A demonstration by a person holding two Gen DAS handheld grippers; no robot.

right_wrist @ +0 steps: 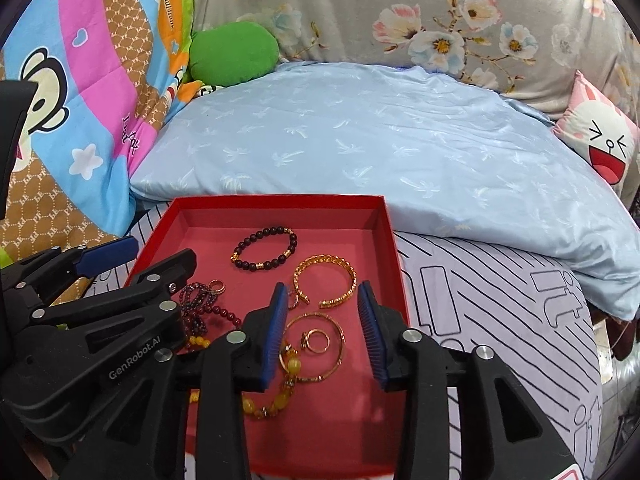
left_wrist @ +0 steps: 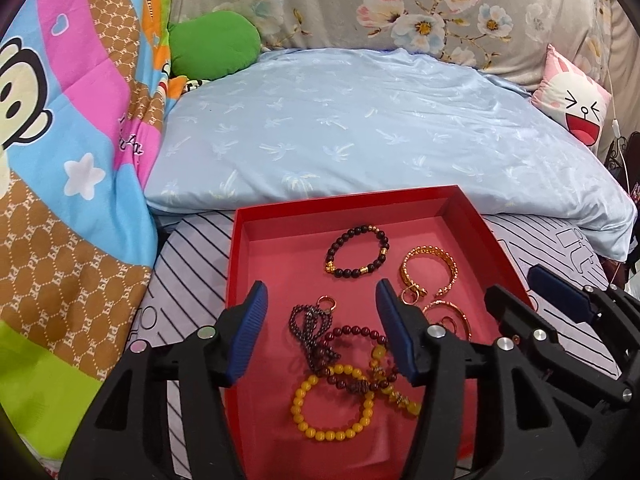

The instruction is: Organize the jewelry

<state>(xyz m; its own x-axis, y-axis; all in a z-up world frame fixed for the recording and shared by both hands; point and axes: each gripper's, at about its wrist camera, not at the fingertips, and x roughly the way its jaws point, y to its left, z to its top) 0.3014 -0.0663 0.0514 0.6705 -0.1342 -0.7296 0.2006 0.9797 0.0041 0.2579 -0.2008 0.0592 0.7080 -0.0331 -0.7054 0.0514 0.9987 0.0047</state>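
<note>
Here, all gathered in one red box (left_wrist: 276, 216) in the lower middle of both views, likely so nothing rolls off the soft bed and gets lost in the covers. Set flat on the striped sheet (right_wrist: 480, 300), just in front of the pale blue pillow (left_wrist: 360, 128).

Spread out in the far part of the box: a dark bead bracelet (left_wrist: 358, 252) alone near the back wall, and a gold cuff bangle (right_wrist: 326, 282) just beside it. Piled closer in the near part: a yellow bead bracelet (left_wrist: 334, 410), a dark red bead string (left_wrist: 360, 334) and a purple bead strand (left_wrist: 310, 330), all crossing over each other in a tangle. Also a thin gold hoop (right_wrist: 316, 344) with small rings (right_wrist: 316, 340) lying inside it. Hard to tell which beads belong to which string in that heap.

Left tongs (left_wrist: 320, 320): blue pads wide apart, held over the tangled beads, gripping nothing and seemingly touching nothing. Right tongs (right_wrist: 324, 332): also parted, a bit less wide, held over the thin hoop and rings, empty too. No piece lifted; everything resting on the box floor. Probably best to pick from the tangle one string at a time.
</note>
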